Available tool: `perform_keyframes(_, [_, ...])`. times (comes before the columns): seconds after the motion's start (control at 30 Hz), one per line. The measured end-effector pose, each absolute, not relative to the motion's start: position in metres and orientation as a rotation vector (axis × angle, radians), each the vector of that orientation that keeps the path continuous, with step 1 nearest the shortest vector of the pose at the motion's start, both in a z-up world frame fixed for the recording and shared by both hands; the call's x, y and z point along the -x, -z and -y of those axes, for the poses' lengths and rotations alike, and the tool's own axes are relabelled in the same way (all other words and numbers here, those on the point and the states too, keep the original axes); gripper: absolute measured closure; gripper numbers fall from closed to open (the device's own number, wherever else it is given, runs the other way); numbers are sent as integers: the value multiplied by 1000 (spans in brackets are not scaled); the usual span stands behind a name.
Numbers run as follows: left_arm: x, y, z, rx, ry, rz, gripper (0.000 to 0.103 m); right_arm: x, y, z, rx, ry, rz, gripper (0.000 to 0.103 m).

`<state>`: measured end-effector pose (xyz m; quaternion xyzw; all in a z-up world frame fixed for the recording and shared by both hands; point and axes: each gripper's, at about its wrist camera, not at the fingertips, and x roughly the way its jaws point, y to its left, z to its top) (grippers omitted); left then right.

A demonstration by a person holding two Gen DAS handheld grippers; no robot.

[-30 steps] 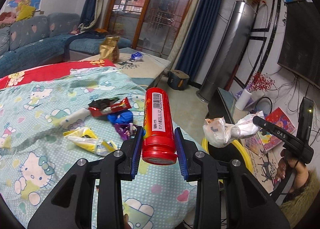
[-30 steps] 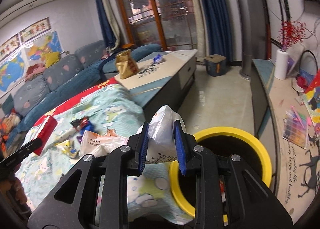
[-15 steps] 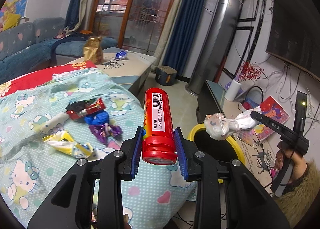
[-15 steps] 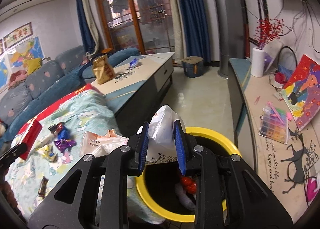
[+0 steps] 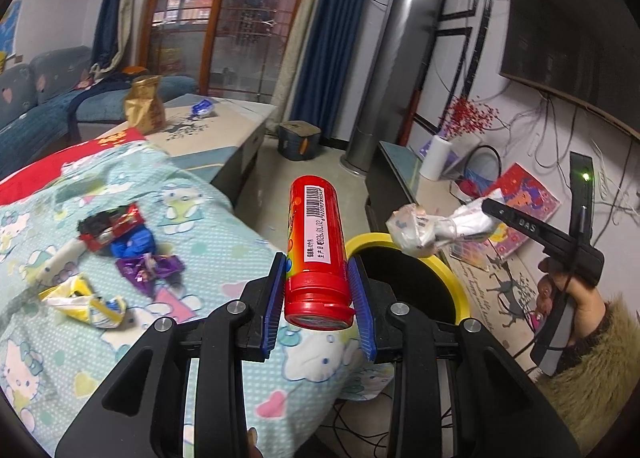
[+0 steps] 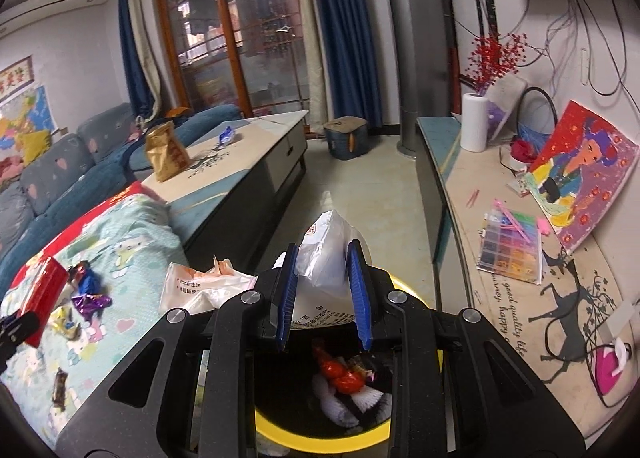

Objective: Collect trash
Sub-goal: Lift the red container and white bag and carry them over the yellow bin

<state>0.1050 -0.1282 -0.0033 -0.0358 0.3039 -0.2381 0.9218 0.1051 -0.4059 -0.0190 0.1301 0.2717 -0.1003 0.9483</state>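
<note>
**Both tongs loaded at the bin**

The left tongs (image 5: 318,290) are clamped on a red tube (image 5: 316,242) with a barcode label, cap end toward the camera, body pointing forward and up; just right of them, slightly ahead, stands the yellow-rimmed bin (image 5: 448,270); left of them, on the cartoon-print bedspread (image 5: 60,338), lie a purple wrapper (image 5: 148,268), a blue wrapper (image 5: 132,242), a red-and-black wrapper (image 5: 110,224) and a yellow wrapper (image 5: 84,300), all well apart from the tube.

The right tongs (image 6: 322,294) pinch a crumpled white plastic bag (image 6: 326,262) between their blue pads; the bag sticks up past the fingertips; directly beneath these tongs the bin opens, showing red and white trash (image 6: 340,378) inside; to their left a white packet (image 6: 200,286) rests on the bedspread edge; from the left wrist view, the bag hangs over the bin's far rim, held by a hand (image 5: 560,294) on the handle.
</note>
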Motion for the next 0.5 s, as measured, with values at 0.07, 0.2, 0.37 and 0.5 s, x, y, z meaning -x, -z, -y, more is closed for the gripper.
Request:
perform_keyframes(0.07, [-105, 5, 136, 64, 507, -627, 73, -105, 20, 408, -253, 223, -552, 84])
perform_keyframes(0.2, [-104, 8, 154, 40, 545, -631, 73, -104, 22, 413, -233, 254, -551, 84])
perform_keyframes(0.37, [-105, 13, 172, 17, 581, -638, 73, -105, 26, 420, -218, 286, -555, 84])
perform_keyframes(0.5, [-107, 18, 184, 6, 603, -645, 73, -105, 29, 425, -218, 310, -559, 84])
